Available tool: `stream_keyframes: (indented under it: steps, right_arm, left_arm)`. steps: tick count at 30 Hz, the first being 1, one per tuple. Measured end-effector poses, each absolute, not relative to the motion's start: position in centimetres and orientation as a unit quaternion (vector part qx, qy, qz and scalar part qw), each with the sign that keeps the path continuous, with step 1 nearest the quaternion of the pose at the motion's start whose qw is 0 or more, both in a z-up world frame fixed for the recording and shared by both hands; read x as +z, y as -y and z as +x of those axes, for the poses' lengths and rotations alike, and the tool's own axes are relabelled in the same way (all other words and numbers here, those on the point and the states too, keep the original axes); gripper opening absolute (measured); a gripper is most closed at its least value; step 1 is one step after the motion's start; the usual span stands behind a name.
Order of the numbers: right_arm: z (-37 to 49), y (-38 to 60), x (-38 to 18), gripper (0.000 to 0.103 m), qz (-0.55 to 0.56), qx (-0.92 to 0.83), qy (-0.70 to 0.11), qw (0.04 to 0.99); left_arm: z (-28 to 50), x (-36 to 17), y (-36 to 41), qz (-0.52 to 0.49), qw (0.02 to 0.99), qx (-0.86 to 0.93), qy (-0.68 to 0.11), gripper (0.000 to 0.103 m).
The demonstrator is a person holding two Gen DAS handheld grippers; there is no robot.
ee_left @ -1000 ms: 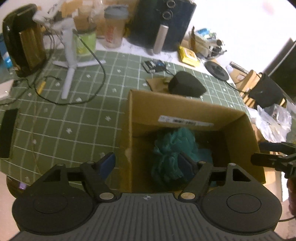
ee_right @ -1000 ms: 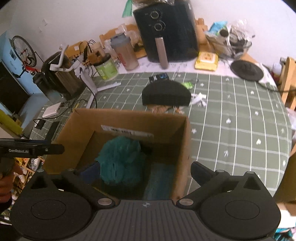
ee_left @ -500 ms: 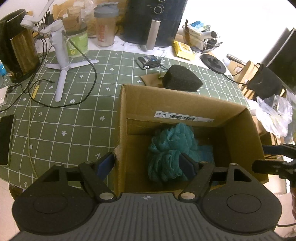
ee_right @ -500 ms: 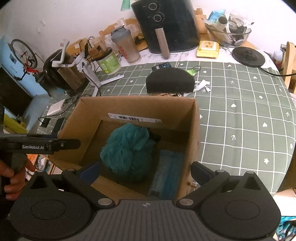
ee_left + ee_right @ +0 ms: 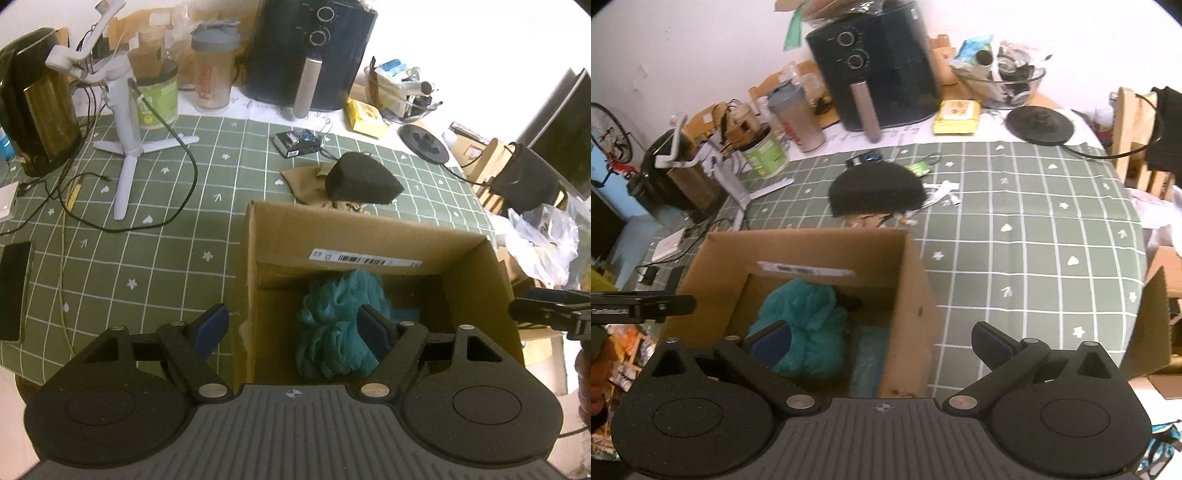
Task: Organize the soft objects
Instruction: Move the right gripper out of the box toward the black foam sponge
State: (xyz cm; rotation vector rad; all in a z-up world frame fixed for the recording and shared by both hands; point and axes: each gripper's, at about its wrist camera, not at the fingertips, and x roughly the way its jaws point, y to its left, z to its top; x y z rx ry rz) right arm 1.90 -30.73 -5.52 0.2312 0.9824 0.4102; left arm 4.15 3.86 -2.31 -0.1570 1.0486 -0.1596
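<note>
With the teal bath pouf already lying in the cardboard box, you hold both the left gripper and right gripper wide and empty above it, apparently free for the black foam sponge waiting just beyond.

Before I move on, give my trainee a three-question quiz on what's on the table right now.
1. True or false: the teal pouf lies inside the box.
2. Where is the black sponge? A) in the box B) on the cloth beyond the box C) in the right claw
3. Fill in: both claws, left included, stand ____ and hold nothing.

Key: 1 true; 2 B; 3 open
</note>
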Motion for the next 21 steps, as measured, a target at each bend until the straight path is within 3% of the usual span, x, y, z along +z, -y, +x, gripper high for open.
stream_keyframes:
  steps: [21]
  right_arm:
    - [6.7,31.9,-4.3,0.103,0.066,0.170,-0.436,0.881]
  left_arm:
    - [7.6,-0.3,-5.1,-0.081,0.873,-0.116,-0.467,0.076]
